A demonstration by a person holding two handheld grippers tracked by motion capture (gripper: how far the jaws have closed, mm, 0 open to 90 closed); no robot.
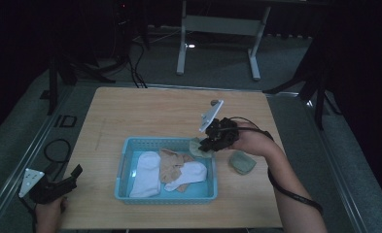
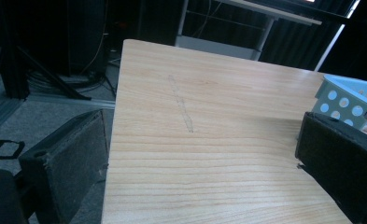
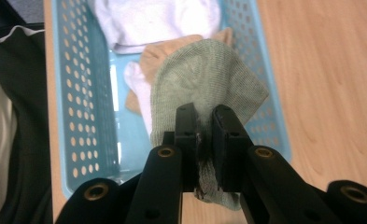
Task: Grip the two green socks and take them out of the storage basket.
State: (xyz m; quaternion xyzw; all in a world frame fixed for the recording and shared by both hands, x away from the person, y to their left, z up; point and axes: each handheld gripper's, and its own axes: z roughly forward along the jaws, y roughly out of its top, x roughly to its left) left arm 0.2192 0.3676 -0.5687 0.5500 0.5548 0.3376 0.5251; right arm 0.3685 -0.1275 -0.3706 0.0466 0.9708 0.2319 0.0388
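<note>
Right gripper (image 3: 204,122) pinches green sock (image 3: 204,79) by its edge, above blue basket (image 3: 74,93)'s right rim; soft, light, limp knit, best gripped at a bunched fold.

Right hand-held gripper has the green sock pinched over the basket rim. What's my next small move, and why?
Probably carry the green sock a little further in over the basket before opening. The right hand-held gripper grips it above the rim, so dropped now it might drape over the wall. A second green sock waits on the table.

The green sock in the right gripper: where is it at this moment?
In the right gripper view the green sock hangs pinched in the right gripper over the blue basket; in the high view it is at the basket's far right corner.
</note>
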